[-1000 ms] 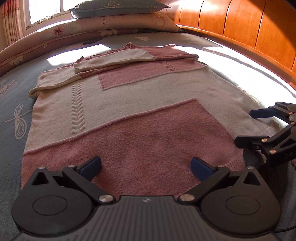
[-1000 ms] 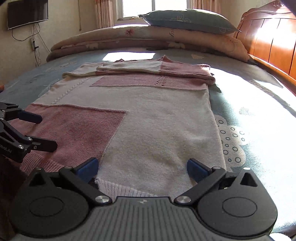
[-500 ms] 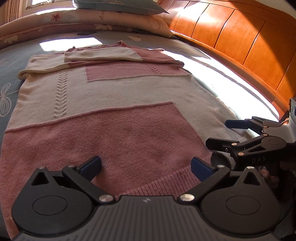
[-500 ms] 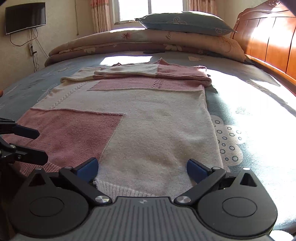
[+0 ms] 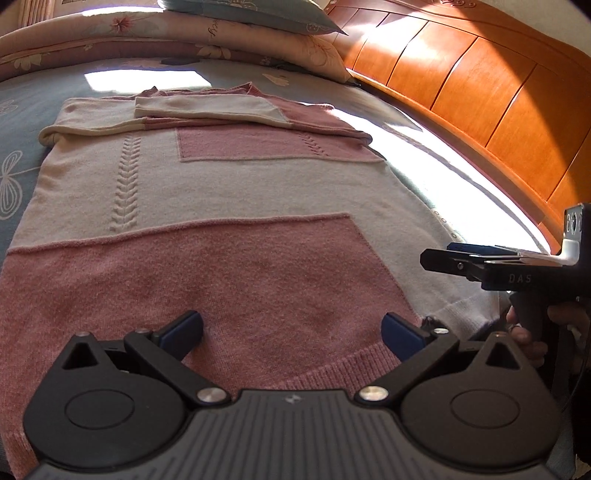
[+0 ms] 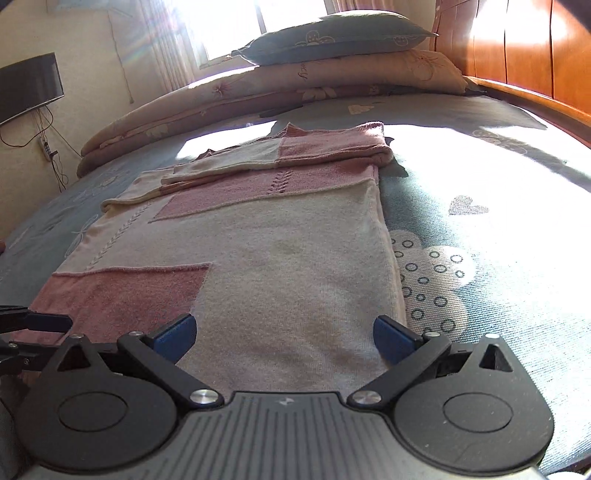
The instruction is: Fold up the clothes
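A pink-and-cream knitted sweater (image 5: 236, 206) lies flat on a blue-grey patterned bedsheet (image 6: 480, 229), its sleeves folded across the far end and its ribbed hem nearest the cameras. The left gripper (image 5: 291, 330) hangs low over the pink panel by the hem, its blue-padded jaws spread wide with nothing between them. The right gripper (image 6: 282, 338) sits likewise over the cream part of the hem near the sweater's right edge, jaws wide apart and empty. In the left wrist view the right gripper shows side-on at the right, beside the cream corner of the hem, with a person's fingers (image 5: 524, 338) wrapped around its handle. In the right wrist view part of the left gripper shows at the left edge, over the pink panel. At the far end of the bed a blue-grey pillow (image 6: 332, 35) rests on a rolled floral quilt (image 6: 295, 83), and an orange wooden headboard (image 5: 480, 92) runs along the right side.
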The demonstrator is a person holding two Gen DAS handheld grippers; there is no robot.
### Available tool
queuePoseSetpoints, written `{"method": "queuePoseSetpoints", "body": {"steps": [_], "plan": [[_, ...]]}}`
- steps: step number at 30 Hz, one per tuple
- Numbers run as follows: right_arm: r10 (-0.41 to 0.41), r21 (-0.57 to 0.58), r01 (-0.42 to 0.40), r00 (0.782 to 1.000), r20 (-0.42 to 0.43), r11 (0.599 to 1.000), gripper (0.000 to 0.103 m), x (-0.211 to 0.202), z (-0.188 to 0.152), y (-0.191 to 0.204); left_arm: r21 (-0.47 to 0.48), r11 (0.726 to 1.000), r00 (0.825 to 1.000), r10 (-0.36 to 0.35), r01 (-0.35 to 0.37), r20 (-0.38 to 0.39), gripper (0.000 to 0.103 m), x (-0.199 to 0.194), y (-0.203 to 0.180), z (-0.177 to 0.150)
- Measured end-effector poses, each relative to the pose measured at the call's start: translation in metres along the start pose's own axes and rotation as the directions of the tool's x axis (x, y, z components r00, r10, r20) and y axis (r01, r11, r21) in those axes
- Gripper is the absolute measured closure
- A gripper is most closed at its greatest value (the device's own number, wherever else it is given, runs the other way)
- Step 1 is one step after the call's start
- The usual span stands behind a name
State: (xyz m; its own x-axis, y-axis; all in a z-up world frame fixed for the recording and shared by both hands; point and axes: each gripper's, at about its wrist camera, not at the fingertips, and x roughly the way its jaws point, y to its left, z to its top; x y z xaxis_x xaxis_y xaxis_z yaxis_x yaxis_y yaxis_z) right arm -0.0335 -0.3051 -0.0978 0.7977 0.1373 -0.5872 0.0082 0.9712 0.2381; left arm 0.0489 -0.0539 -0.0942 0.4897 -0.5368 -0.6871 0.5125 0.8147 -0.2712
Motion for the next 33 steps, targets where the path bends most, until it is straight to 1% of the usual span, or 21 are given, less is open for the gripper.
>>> {"method": "queuePoseSetpoints", "body": {"steps": [1, 3, 7, 9, 12, 14, 17, 18, 20, 22, 25, 27, 29, 30, 33], "plan": [[0.008, -0.005, -0.008, 1.000, 0.013, 1.000, 0.000, -0.005, -0.006, -0.001, -0.004, 1.000, 1.000, 0.000, 0.000, -0.006, 0.001, 0.000, 0.000, 0.002], [0.035, 0.044, -0.036, 0.999, 0.034, 0.998, 0.000, -0.013, -0.009, -0.005, -0.011, 1.000, 1.000, 0.002, -0.002, -0.015, 0.001, 0.000, -0.002, 0.007], [0.060, 0.117, -0.068, 0.996, 0.064, 0.991, 0.000, -0.017, -0.010, -0.011, 0.026, 0.999, 1.000, -0.022, 0.022, 0.011, 0.001, -0.002, -0.014, 0.030], [0.055, 0.119, -0.063, 0.996, 0.075, 0.991, 0.000, -0.018, -0.010, -0.010, 0.038, 0.999, 0.999, -0.040, 0.039, 0.014, 0.001, 0.001, -0.022, 0.048], [0.040, 0.106, -0.050, 0.995, 0.094, 0.993, 0.000, -0.020, -0.013, -0.005, 0.035, 0.995, 0.996, -0.093, 0.092, 0.000, 0.001, 0.012, -0.034, 0.078], [0.038, 0.072, -0.046, 0.993, 0.110, 0.996, 0.000, -0.022, -0.014, 0.001, 0.035, 0.990, 0.990, -0.137, 0.137, -0.017, 0.001, 0.023, -0.044, 0.100], [0.024, 0.028, -0.027, 0.991, 0.133, 0.999, 0.000, -0.023, -0.015, 0.008, 0.026, 0.975, 0.974, -0.219, 0.221, -0.062, 0.001, 0.050, -0.063, 0.134], [0.029, 0.025, -0.033, 0.992, 0.126, 0.999, 0.000, -0.021, -0.014, 0.008, 0.019, 0.969, 0.966, -0.245, 0.248, -0.077, 0.001, 0.060, -0.070, 0.145], [0.037, 0.029, -0.040, 0.994, 0.104, 0.999, 0.000, -0.017, -0.013, 0.007, 0.015, 0.963, 0.959, -0.265, 0.268, -0.097, 0.001, 0.084, -0.085, 0.162], [0.035, 0.040, -0.039, 0.996, 0.087, 0.998, 0.000, -0.015, -0.013, 0.005, 0.002, 0.958, 0.950, -0.283, 0.286, -0.134, 0.001, 0.112, -0.099, 0.175], [0.047, 0.058, -0.052, 0.995, 0.085, 0.997, 0.000, -0.015, -0.014, 0.002, -0.071, 0.944, 0.923, -0.331, 0.323, -0.194, 0.001, 0.153, -0.111, 0.186], [0.062, 0.074, -0.069, 0.994, 0.087, 0.995, 0.000, -0.015, -0.014, -0.002, -0.110, 0.936, 0.911, -0.350, 0.333, -0.220, 0.001, 0.176, -0.117, 0.189], [0.075, 0.086, -0.083, 0.993, 0.089, 0.993, 0.000, -0.016, -0.014, -0.005, -0.139, 0.932, 0.902, -0.359, 0.334, -0.239, 0.001, 0.194, -0.123, 0.190], [0.081, 0.092, -0.089, 0.993, 0.089, 0.992, 0.000, -0.016, -0.014, -0.006, -0.155, 0.927, 0.893, -0.372, 0.342, -0.254, 0.001, 0.203, -0.126, 0.188], [0.093, 0.105, -0.103, 0.991, 0.091, 0.989, 0.000, -0.016, -0.013, -0.009, -0.154, 0.928, 0.879, -0.372, 0.340, -0.299, 0.001, 0.217, -0.136, 0.187]]}}
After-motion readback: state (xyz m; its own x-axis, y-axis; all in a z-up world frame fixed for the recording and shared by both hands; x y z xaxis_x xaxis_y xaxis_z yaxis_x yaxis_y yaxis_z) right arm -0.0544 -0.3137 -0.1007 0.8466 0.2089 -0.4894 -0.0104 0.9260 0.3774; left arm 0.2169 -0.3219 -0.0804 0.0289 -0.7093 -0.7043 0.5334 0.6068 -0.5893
